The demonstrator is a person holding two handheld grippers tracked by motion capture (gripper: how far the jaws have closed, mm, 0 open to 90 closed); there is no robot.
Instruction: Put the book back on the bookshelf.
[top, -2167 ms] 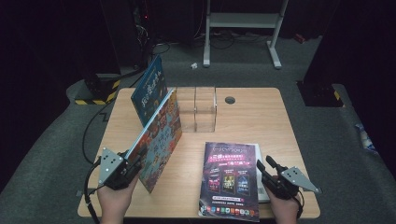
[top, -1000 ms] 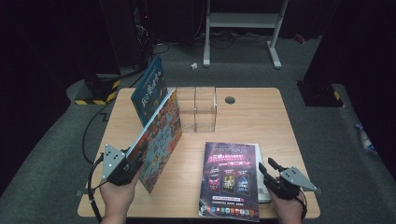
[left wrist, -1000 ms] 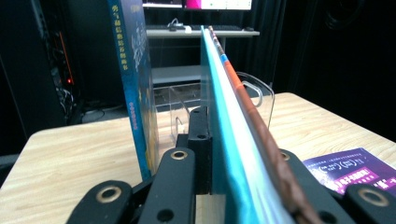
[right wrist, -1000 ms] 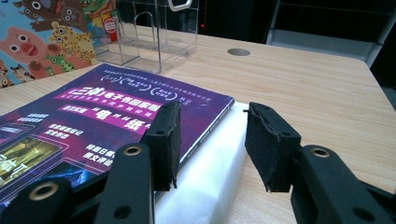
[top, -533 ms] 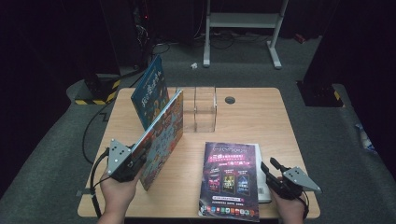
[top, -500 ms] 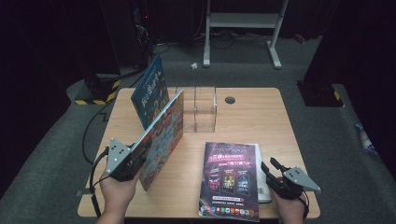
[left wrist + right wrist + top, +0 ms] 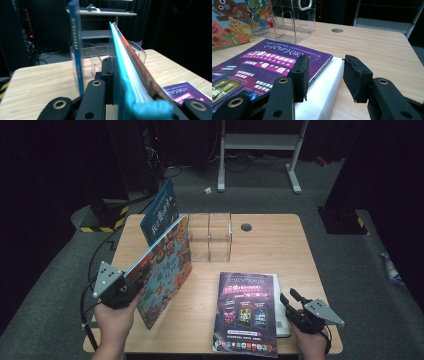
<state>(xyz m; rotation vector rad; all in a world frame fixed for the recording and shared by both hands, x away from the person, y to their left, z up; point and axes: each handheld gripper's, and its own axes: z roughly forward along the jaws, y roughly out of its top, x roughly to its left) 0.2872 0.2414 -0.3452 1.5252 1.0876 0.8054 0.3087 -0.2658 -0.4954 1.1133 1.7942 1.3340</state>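
Left gripper [image 7: 131, 289] clamped tight on picture book [image 7: 162, 270]: thin, cartoon-monster cover, teal back, held on edge, tilted, near table's [image 7: 280, 245] left front corner. Right gripper [image 7: 289, 304] half open, jaws astride white foam block [image 7: 322, 92] under purple book [image 7: 247, 312] at right front edge, gripping nothing.

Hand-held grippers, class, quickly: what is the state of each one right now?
Left hand-held gripper: shut on the colourful picture book, held upright on edge.
Right hand-held gripper: open, jaws apart over the white block's edge beside the purple book, holding nothing.
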